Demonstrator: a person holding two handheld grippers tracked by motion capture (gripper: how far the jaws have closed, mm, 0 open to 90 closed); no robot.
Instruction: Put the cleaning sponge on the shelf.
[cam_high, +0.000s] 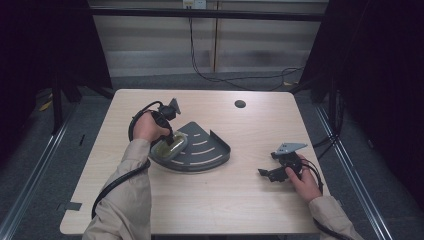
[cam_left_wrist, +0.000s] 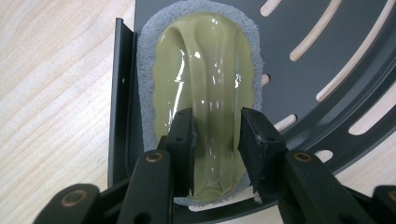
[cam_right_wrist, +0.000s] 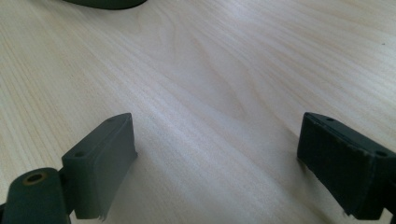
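The left gripper (cam_high: 169, 136) was clamped on a scrubbing pad (cam_high: 169, 147), an oval of pale grey fibre topped by a glossy olive-green plastic grip. In the left gripper view the two black jaws stood on either side of the raised ridge running down the middle of that grip, pressing its flanks near the end of the scrubbing pad (cam_left_wrist: 208, 102) closest to the camera, so the pad stretched away from the jaws with most of its length beyond them. The pad lay flat inside a dark grey quarter-round tray (cam_high: 212, 155) with curved slots in its floor, tucked against the tray's straight side wall (cam_left_wrist: 120, 98); the grey fibre edge touched or nearly touched that wall. In the high view the tray sat near the middle of the light wooden table (cam_high: 240, 200), and the pad occupied its left corner, right under the person's left hand (cam_high: 146, 127). The right gripper (cam_high: 272, 173) rested well apart from the tray, near the table's right edge, held by the right hand (cam_high: 304, 180). In the right gripper view its jaws were spread wide with bare table (cam_right_wrist: 210, 93) between them, gripping nothing, and the tray's dark rim (cam_right_wrist: 105, 3) showed far off at the top.
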